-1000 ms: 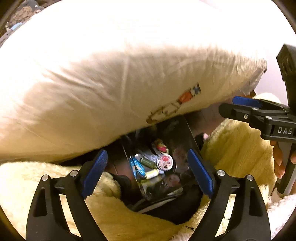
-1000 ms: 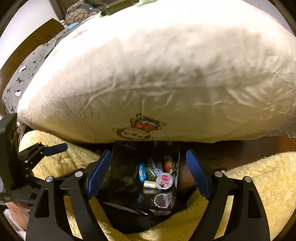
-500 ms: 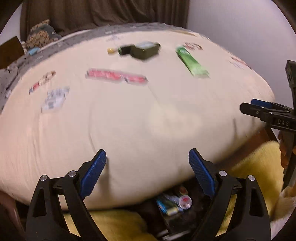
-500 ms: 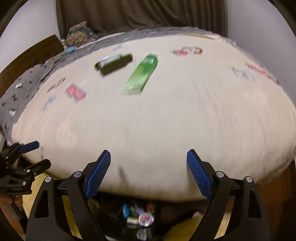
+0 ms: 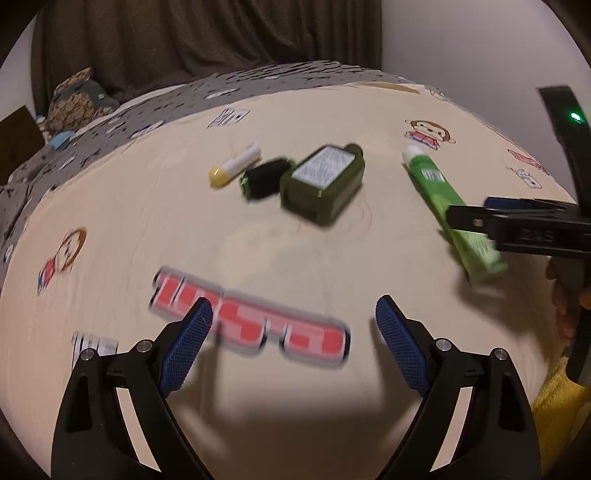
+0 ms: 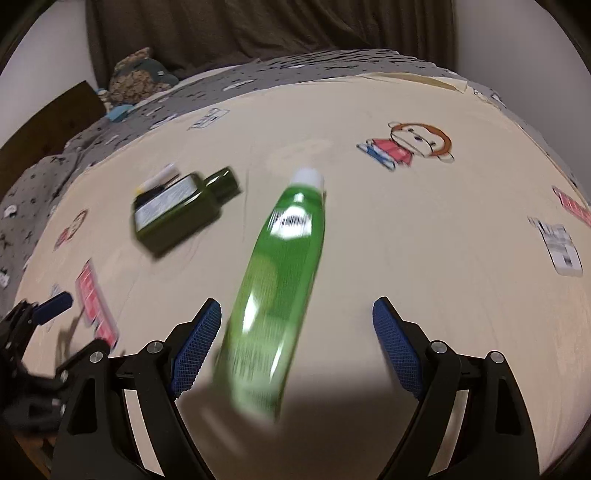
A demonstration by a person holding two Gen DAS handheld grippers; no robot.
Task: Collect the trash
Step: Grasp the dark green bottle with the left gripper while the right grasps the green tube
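On the cream printed bedcover lie a green tube with a white cap, a dark green bottle with its black cap end, and a small yellow-white stick. My left gripper is open and empty above the red print. My right gripper is open and empty, with the green tube lying just ahead between its fingers. The dark green bottle lies to its left. The right gripper also shows at the right edge of the left wrist view.
A grey patterned blanket covers the far part of the bed, with a brown patterned cushion at the back left. Dark curtains hang behind. A yellow fleece shows at the lower right.
Both grippers have risen from the bin of trash below the bed edge to above the bedcover. The bin has dropped out of view. The items on the bed are nearer.
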